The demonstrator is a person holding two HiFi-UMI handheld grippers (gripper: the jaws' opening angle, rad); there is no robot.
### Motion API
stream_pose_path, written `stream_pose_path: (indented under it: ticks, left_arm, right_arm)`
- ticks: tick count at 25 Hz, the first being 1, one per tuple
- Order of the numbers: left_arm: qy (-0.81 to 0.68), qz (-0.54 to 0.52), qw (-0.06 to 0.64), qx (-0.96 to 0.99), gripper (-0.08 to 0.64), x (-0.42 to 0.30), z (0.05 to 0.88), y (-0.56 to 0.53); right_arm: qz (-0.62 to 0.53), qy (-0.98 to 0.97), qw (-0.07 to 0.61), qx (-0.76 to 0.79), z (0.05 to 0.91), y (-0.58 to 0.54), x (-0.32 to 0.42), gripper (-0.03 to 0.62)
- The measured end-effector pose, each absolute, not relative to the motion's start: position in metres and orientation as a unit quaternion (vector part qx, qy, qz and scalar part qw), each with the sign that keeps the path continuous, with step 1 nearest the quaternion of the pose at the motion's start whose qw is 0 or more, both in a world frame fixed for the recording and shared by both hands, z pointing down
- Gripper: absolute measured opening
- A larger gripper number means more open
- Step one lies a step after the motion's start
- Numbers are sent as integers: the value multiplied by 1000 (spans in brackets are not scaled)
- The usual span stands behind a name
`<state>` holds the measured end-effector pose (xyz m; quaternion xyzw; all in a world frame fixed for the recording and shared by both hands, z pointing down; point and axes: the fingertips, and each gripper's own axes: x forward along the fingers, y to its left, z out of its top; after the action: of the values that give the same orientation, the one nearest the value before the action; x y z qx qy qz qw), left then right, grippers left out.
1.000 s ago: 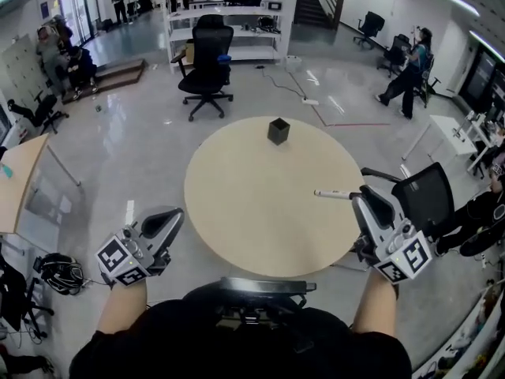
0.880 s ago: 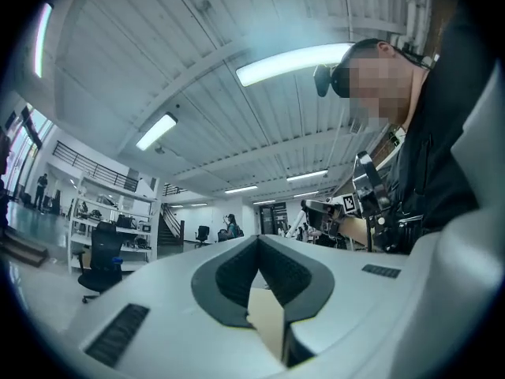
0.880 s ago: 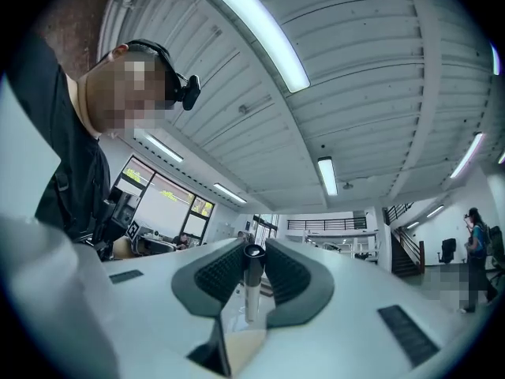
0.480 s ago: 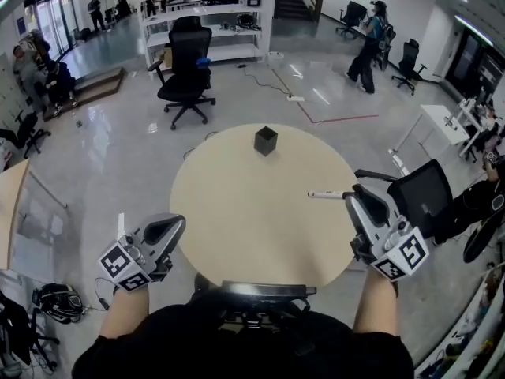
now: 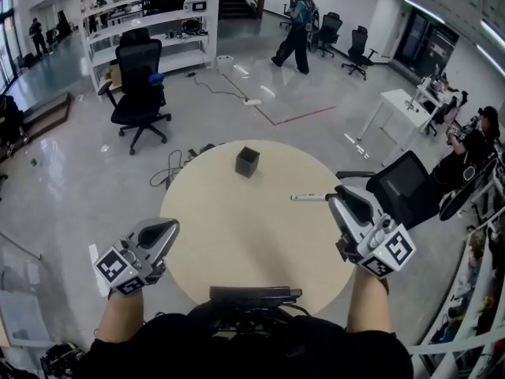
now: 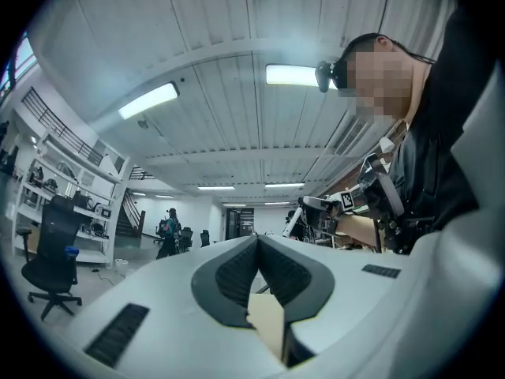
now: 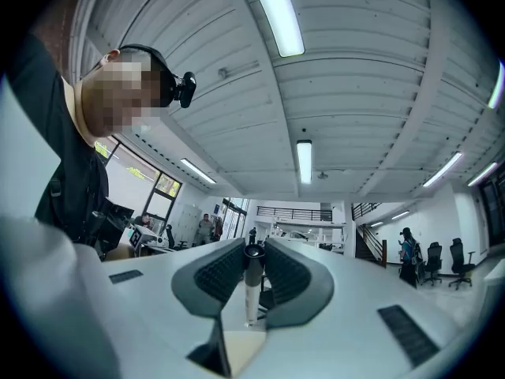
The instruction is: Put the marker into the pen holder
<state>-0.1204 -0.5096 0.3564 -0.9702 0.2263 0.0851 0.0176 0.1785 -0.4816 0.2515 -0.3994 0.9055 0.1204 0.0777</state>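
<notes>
A white marker [image 5: 309, 197] with a dark cap lies level over the right side of the round beige table [image 5: 237, 235], held in my right gripper [image 5: 341, 199], which is shut on it. In the right gripper view the marker [image 7: 251, 284] stands pinched between the dark pads. The black square pen holder [image 5: 247, 161] stands upright near the table's far edge, well ahead and left of the marker. My left gripper [image 5: 162, 230] hovers at the table's left edge, shut with nothing in it; its pads [image 6: 237, 271] meet in the left gripper view.
A dark office chair [image 5: 402, 181] stands just right of the table, close to my right gripper. Another black chair [image 5: 139, 76] and white shelving [image 5: 150, 22] are further back. A person [image 5: 298, 20] walks in the background. Cables [image 5: 177, 163] lie on the floor beyond the table.
The head view has swung, so table and holder sit lower and further left. Both grippers keep their hold and places relative to the table; the marker stays in the right gripper.
</notes>
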Motion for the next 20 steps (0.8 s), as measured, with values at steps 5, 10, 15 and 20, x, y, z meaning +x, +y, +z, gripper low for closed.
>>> stream_pose_path:
  ticks: [5,10,15,20]
  left_arm:
    - [231,99,5,-968,-3,-101,362,-538]
    - [256,99,-12,-961,-3,-83,371,-559]
    - [270,87,13,-959,-3,-62,368,-596]
    - [268,77,24,-960,-3,-49,362,-664]
  right_arm:
    - [120,909,69,-393,255,-514,193,87]
    - [123,913,68,-382,255,-551,222,87]
    - [136,911,75,-382,253,-597,252,87]
    - [143,904,83,-395,249,-668,261,87]
